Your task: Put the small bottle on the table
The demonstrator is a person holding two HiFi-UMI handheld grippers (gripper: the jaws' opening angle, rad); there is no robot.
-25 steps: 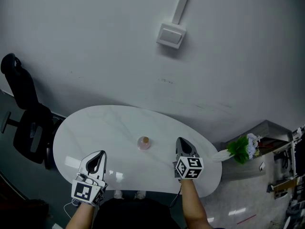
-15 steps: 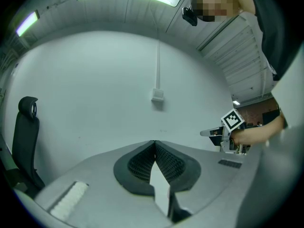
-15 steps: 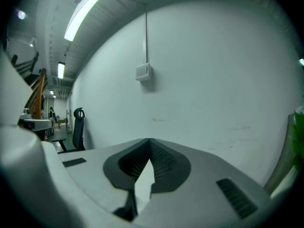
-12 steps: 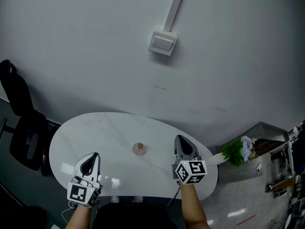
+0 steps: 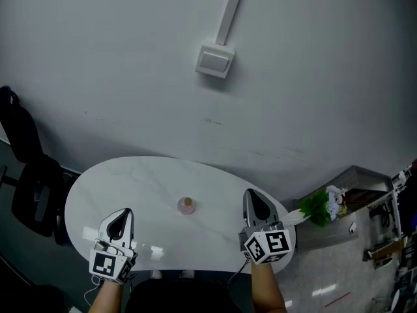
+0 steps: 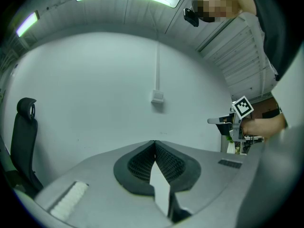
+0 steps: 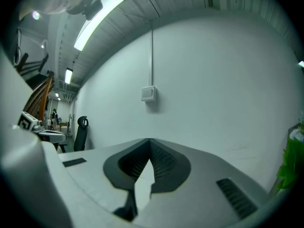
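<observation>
A small pinkish bottle (image 5: 187,206) with a tan cap stands upright near the middle of the white oval table (image 5: 150,181). My left gripper (image 5: 120,218) hovers over the table's near left part, its jaws shut with nothing between them. My right gripper (image 5: 257,204) is over the table's near right end, also shut and empty. The bottle stands apart from both, roughly midway between them and a little farther from me. In the left gripper view the jaws (image 6: 154,144) meet and the right gripper (image 6: 232,122) shows at the right. The right gripper view (image 7: 149,141) shows closed jaws against the wall.
A grey wall with a white switch box (image 5: 214,61) and a conduit rises behind the table. A black office chair (image 5: 29,175) stands at the left. A green plant with white flowers (image 5: 322,204) sits on a low shelf at the right.
The head view has tilted, so the scene sits lower in frame. Both grippers have drawn back slightly toward me and away from the bottle, which stays standing on the table.
</observation>
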